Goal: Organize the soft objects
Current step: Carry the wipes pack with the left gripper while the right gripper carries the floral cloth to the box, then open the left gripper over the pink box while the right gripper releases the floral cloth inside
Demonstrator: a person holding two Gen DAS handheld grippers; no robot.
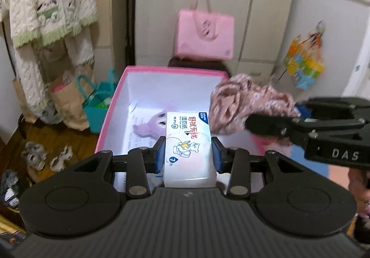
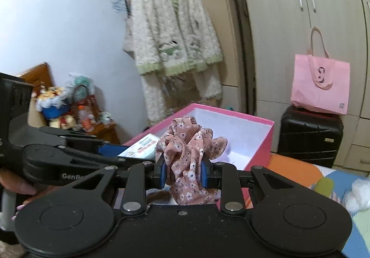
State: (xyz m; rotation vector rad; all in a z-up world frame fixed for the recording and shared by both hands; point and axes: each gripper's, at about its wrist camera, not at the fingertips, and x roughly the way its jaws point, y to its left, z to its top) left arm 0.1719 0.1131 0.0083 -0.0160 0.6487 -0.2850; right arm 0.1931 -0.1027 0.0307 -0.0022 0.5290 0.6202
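My left gripper (image 1: 188, 154) is shut on a white pack of wet wipes (image 1: 188, 142) and holds it over the pink box (image 1: 111, 117) with white walls. A purple plush toy (image 1: 150, 125) lies inside the box. My right gripper (image 2: 183, 173) is shut on a pink floral cloth (image 2: 187, 149) above the near side of the box (image 2: 268, 140). In the left wrist view the right gripper (image 1: 298, 114) comes in from the right with the cloth (image 1: 245, 103) over the box's right rim. The wipes pack (image 2: 143, 145) also shows in the right wrist view.
A pink tote bag (image 1: 204, 36) sits on a black suitcase (image 2: 309, 137) by the wardrobe. A knit cardigan (image 1: 46, 3) hangs at left. Paper and teal bags (image 1: 78, 100) and shoes (image 1: 46, 156) stand on the floor. Toys (image 2: 62, 105) crowd a wooden stand.
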